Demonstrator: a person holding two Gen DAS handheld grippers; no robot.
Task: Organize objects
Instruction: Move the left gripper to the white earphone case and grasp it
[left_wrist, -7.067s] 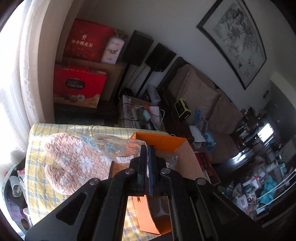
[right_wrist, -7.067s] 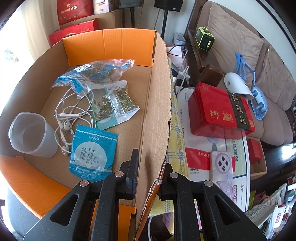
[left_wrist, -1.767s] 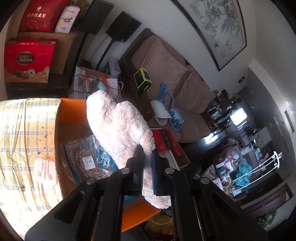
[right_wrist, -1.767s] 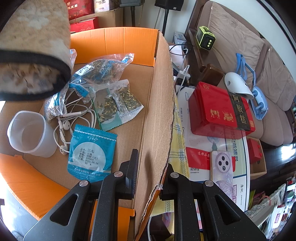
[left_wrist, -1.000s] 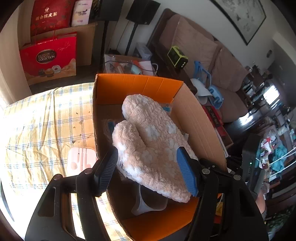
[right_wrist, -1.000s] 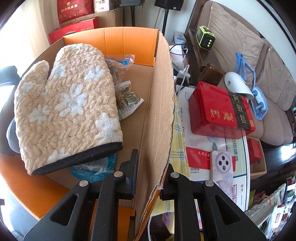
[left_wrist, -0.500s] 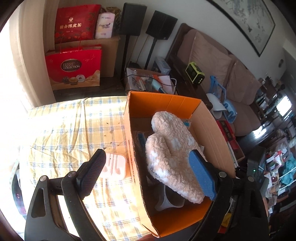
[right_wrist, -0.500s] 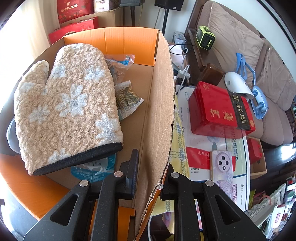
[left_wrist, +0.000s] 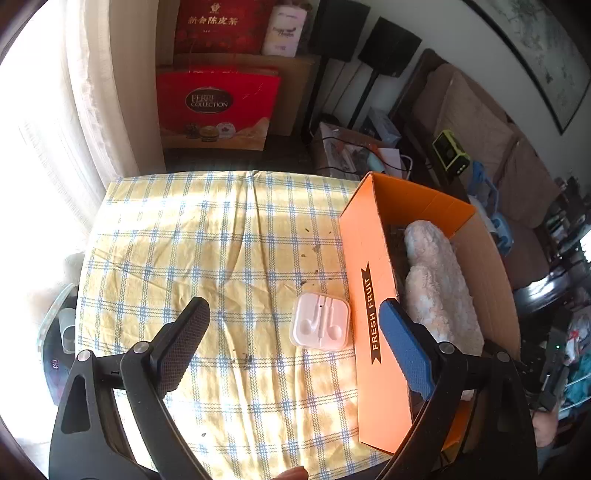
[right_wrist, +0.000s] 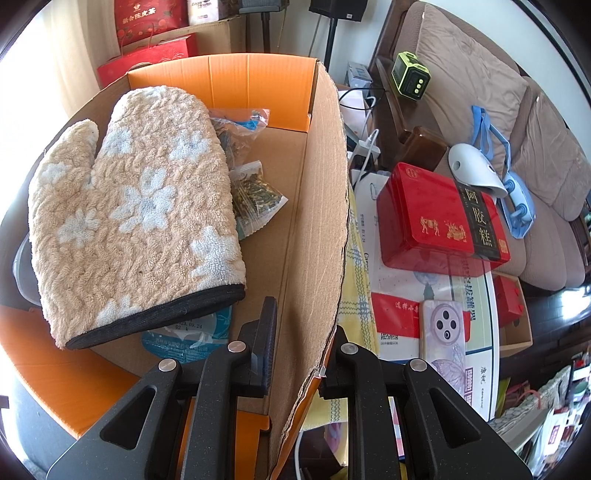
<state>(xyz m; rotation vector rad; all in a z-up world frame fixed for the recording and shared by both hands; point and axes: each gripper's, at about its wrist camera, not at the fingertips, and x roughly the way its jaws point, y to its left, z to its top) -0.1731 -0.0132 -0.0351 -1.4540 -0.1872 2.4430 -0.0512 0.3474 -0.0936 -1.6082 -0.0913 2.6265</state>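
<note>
Right claw (right_wrist: 301, 349) astride box wall (right_wrist: 317, 221)

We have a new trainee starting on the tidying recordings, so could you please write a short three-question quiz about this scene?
1. True or false: the oven mitt lies inside the orange cardboard box.
2. Which gripper is clamped on the box wall? A) left gripper B) right gripper C) neither
3. Fill in: the white earphone case sits on the checked ____, just outside the box.

Key:
1. True; it rests on the packets in the box.
2. B; the left gripper is open and empty above the table.
3. Tablecloth.
</note>
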